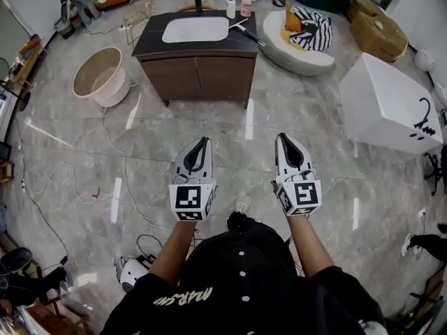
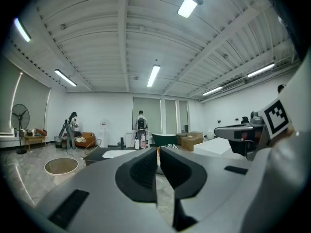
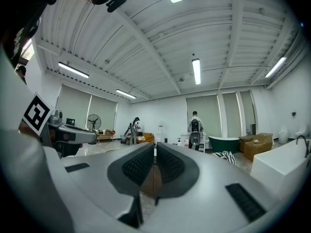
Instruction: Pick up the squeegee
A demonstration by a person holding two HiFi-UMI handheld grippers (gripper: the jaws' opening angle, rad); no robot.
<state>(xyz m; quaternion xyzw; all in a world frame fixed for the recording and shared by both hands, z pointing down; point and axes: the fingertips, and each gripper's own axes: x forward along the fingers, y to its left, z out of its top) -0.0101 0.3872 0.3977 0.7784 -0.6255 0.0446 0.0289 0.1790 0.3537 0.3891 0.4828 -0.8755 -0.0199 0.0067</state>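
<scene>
The squeegee [image 1: 250, 35], a dark handle with a thin blade, lies on the right end of the dark vanity top [image 1: 150, 39], beside the white sink basin [image 1: 195, 28]. Both grippers hover over the floor well short of the vanity, pointing toward it. My left gripper [image 1: 203, 141] is shut with nothing between its jaws, and my right gripper [image 1: 282, 137] is shut and empty too. In the left gripper view my left gripper [image 2: 158, 152] aims at the vanity [image 2: 104, 154]. The squeegee is too small to make out in either gripper view.
Two bottles [image 1: 230, 7] stand at the vanity's back edge. A beige round tub [image 1: 101, 75] sits left of the cabinet, and a white tub with a striped cloth [image 1: 307, 33] sits to its right. A white cabinet [image 1: 391, 103] stands at right. Cables [image 1: 105, 187] trail across the floor.
</scene>
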